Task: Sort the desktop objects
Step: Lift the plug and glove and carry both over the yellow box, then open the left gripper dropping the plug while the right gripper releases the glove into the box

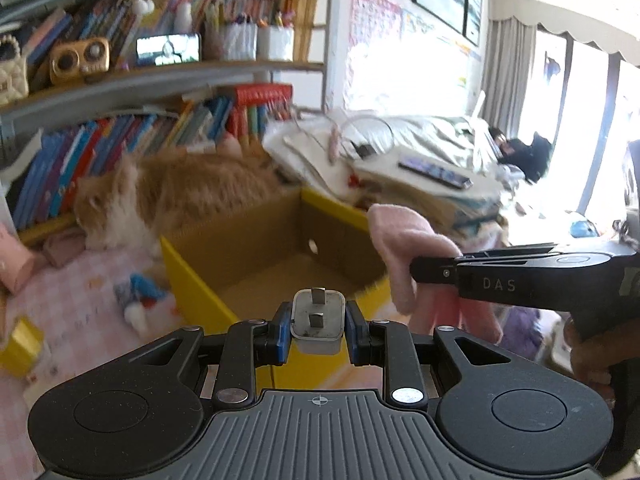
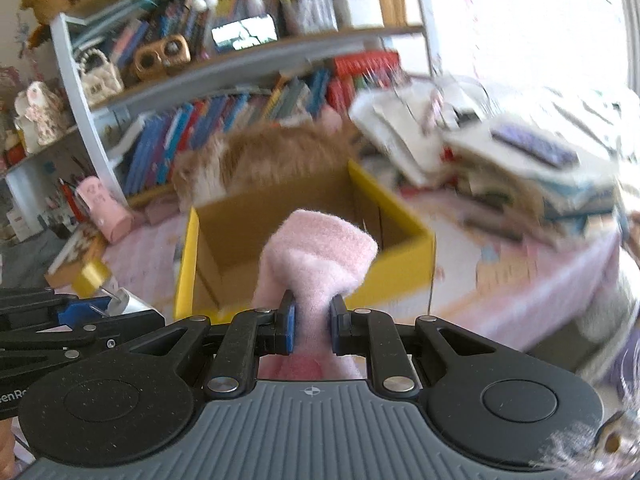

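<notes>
My left gripper is shut on a white wall-plug charger, its metal prongs facing outward, held just in front of an open yellow cardboard box. My right gripper is shut on a fluffy pink cloth that bulges above the pads. The same yellow box lies right behind the cloth. In the left wrist view the right gripper comes in from the right with the pink cloth over the box's right rim. The left gripper with the charger shows at the lower left of the right wrist view.
An orange and white cat lies behind the box against the bookshelf. A stack of papers and books with a phone fills the right. A pink cylinder, a yellow block and a small blue toy lie on the pink tablecloth.
</notes>
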The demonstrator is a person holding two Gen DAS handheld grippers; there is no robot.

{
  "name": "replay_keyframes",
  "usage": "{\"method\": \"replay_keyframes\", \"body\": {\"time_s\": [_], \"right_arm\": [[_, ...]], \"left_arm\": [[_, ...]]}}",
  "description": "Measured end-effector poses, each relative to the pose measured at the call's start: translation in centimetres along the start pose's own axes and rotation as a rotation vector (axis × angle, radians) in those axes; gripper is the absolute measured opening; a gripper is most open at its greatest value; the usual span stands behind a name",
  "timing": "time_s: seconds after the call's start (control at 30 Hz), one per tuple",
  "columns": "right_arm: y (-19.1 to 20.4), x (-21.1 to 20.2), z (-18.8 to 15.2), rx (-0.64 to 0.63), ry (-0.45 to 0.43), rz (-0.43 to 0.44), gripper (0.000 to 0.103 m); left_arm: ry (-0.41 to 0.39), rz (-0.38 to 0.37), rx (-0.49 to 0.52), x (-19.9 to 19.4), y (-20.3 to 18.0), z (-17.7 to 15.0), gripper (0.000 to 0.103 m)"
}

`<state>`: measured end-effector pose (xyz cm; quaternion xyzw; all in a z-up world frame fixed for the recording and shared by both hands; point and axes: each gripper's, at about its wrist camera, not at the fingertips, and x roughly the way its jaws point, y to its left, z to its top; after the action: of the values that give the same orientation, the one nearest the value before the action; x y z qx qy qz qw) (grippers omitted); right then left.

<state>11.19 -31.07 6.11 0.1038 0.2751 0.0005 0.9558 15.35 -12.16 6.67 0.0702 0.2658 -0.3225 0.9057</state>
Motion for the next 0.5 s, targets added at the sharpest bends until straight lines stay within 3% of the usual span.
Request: {"method": "replay_keyframes", "body": {"time_s": [0.23,0.33,0.5], "right_arm": [[-1.8,3.1,4.3,-0.12,-0.029,0.083,0.014],[-2.7,4.6,5.3,-0.16,-0.029,0.109,0.015],[-3.4,7.9,7.0,-0.244,0.004,0.17,0.015]], "left_arm": [[-0.048,0.099,0.034,2.6,0.0,3.0,0.025],[-0.042,0.108,0.005,4.0,0.7,4.2,0.025],[0.004,0.142,0.044,7.1,1.5,5.9,0.025]]}}
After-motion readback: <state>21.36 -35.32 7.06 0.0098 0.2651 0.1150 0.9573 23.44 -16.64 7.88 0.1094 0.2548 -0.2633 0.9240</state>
